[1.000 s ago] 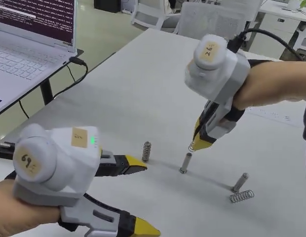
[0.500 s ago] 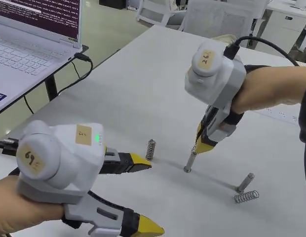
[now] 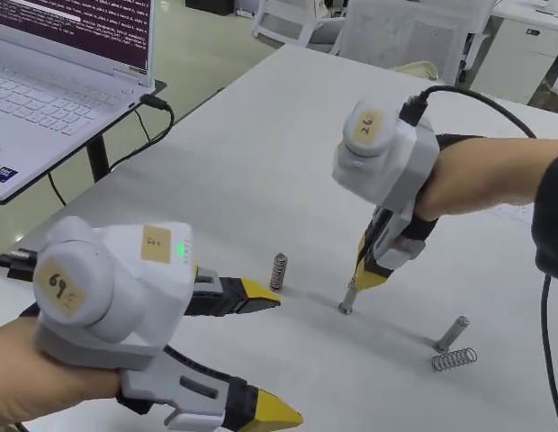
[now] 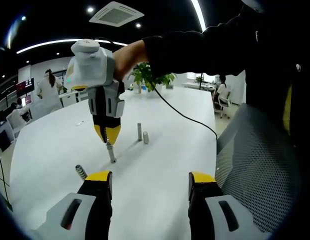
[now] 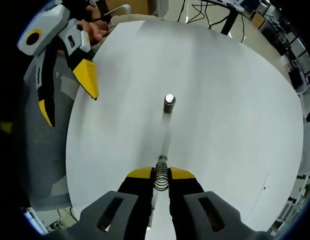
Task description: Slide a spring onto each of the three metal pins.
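My right gripper [image 3: 367, 275] is shut on a small spring [image 5: 161, 178] and holds it at the top of the middle metal pin [image 3: 347, 299]. From the left gripper view, the right gripper [image 4: 108, 135] stands just above that pin [image 4: 111, 153]. To the left stands another pin with a spring on it [image 3: 279, 270]. The third pin [image 3: 453, 332] stands at the right, a loose spring [image 3: 454, 358] lying on the table beside it. My left gripper [image 3: 279, 360] is open at the lower left and holds nothing; its jaws [image 4: 150, 177] are spread wide.
The work sits on a white table [image 3: 261, 153]. A laptop [image 3: 54, 72] on a side stand is at the far left, with a cable [image 3: 157, 112] hanging from it. Office chairs [image 3: 396, 36] stand behind the table's far edge.
My right gripper has come down with the spring onto the top of the middle pin. The left gripper has stayed in place and open.
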